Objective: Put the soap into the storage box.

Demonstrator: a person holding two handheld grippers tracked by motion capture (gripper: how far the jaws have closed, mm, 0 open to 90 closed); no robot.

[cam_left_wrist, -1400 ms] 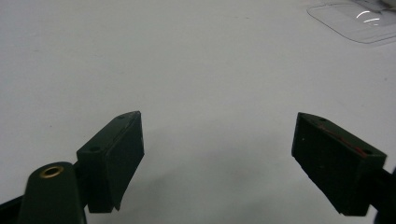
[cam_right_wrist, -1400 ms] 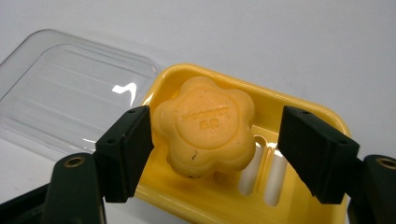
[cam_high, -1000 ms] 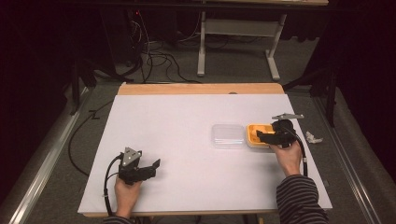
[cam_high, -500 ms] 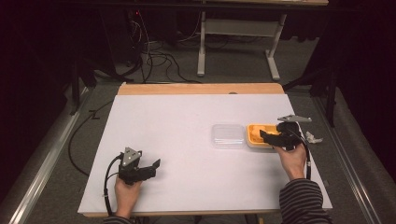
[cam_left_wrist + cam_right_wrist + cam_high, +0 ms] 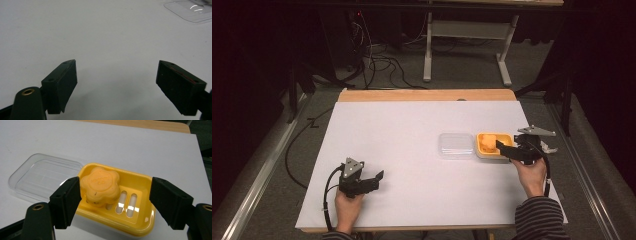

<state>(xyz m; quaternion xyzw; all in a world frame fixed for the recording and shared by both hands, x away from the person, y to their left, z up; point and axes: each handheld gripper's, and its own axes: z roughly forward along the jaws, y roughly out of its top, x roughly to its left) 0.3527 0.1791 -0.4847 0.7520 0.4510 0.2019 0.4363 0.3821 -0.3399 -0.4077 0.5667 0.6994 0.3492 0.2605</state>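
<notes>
The right gripper's fingers, just opening, stood released around the soap, lying left in the dish; left gripper far.

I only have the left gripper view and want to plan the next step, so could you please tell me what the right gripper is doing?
Observer: The right gripper is at a yellow soap dish. Its fingers have just been opening and press on nothing.
Operator: Thank you. Is anything in the dish?
Observer: Yes, an orange flower-shaped soap lies in it, beside the drain slots.
Operator: I see a clear corner at my top right. What is that?
Observer: That is a clear lid, lying flat beside the dish, not on it.
</notes>
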